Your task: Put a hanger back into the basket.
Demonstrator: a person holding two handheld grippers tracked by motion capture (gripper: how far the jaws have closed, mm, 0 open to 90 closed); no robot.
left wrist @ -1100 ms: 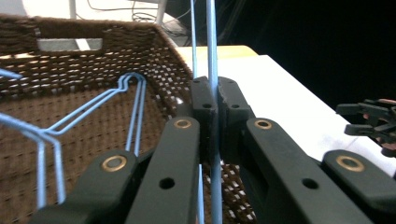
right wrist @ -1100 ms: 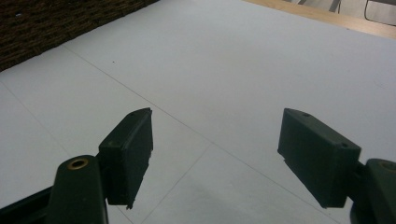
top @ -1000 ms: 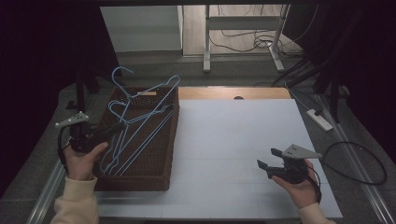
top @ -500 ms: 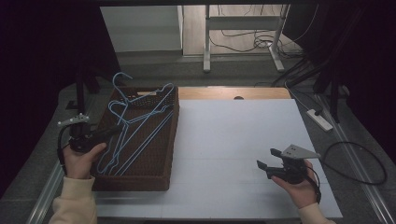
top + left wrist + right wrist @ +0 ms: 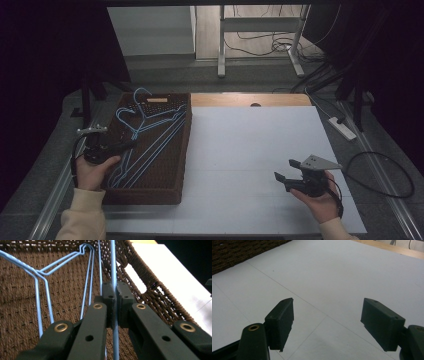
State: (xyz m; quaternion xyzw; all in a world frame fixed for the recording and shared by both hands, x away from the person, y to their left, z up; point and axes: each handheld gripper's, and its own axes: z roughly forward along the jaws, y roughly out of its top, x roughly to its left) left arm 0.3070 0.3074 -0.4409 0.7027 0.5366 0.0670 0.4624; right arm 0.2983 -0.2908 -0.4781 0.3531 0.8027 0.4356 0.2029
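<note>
Several light-blue wire hangers [image 5: 150, 132] lie in a brown woven basket [image 5: 176, 170] at the table's left. My left gripper [image 5: 131, 145] reaches over the basket's left rim and is shut on the wire of one blue hanger [image 5: 113, 270], which runs straight between the pads. The other hangers [image 5: 42, 277] rest on the basket floor [image 5: 20, 305] to the left of it. My right gripper [image 5: 280, 180] hovers low over the white tabletop [image 5: 250, 145] at the front right, open, with nothing between its fingers [image 5: 282, 320].
The basket's woven wall [image 5: 150, 285] rises just right of the held wire. Bare wood [image 5: 250, 100] shows at the table's far edge. A power strip [image 5: 342, 127] and cables [image 5: 385, 170] lie off the right side. A table frame [image 5: 222, 40] stands behind.
My left gripper has sunk with the held hanger, so the hangers now lie lower and flatter in the basket. The right gripper has stayed where it was.
</note>
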